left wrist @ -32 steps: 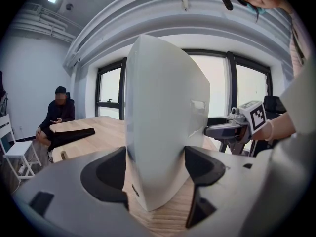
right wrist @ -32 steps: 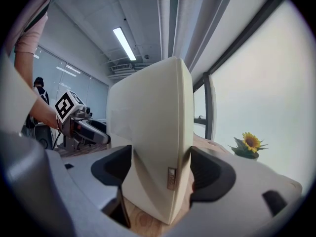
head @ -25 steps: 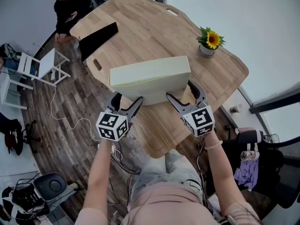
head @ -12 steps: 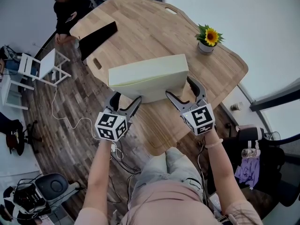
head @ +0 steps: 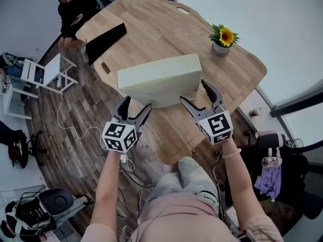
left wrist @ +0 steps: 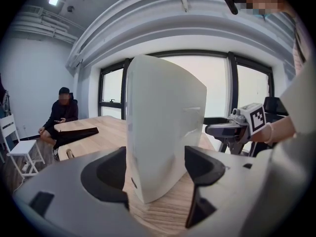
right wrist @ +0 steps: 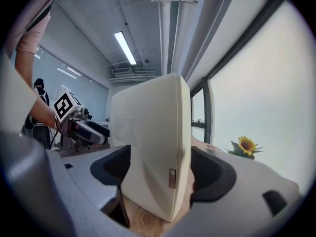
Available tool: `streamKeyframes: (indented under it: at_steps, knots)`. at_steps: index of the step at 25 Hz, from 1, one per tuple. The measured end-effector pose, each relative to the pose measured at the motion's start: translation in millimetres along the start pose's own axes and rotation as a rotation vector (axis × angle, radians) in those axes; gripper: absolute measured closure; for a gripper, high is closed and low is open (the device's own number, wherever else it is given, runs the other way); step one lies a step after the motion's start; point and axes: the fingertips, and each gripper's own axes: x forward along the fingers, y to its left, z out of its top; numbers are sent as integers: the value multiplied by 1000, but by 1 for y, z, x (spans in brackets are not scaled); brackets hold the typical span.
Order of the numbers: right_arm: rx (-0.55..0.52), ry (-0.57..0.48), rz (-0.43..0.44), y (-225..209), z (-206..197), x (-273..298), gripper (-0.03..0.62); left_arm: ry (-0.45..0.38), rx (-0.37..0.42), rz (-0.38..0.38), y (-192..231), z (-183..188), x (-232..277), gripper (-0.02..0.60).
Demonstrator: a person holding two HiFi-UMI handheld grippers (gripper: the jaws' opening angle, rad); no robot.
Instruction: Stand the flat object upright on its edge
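Observation:
A thick cream cushion (head: 156, 79) stands upright on its long edge on the wooden table (head: 151, 34). My left gripper (head: 136, 105) is at its near left end, open, its jaws on either side of the cushion (left wrist: 163, 132) with gaps showing. At the near right end my right gripper (head: 194, 92) is open too and straddles the cushion's end (right wrist: 153, 142). Neither gripper is closed on it. From the left gripper view, the right gripper (left wrist: 242, 127) shows beyond the cushion.
A potted sunflower (head: 223, 38) stands near the table's far right edge. A black flat object (head: 105, 40) lies at the far left corner, where a person (head: 75, 9) sits. A white chair (head: 48, 72) and cables are on the floor at left.
The cushion stays upright in the same spot. Both grippers have eased back a little toward me, jaws still apart.

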Motion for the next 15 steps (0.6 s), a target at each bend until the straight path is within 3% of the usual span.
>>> streamKeyframes:
  at_steps: [15]
  knots:
    - [11, 4, -47, 15, 5, -24, 250, 3, 4, 16, -4, -8, -28, 247]
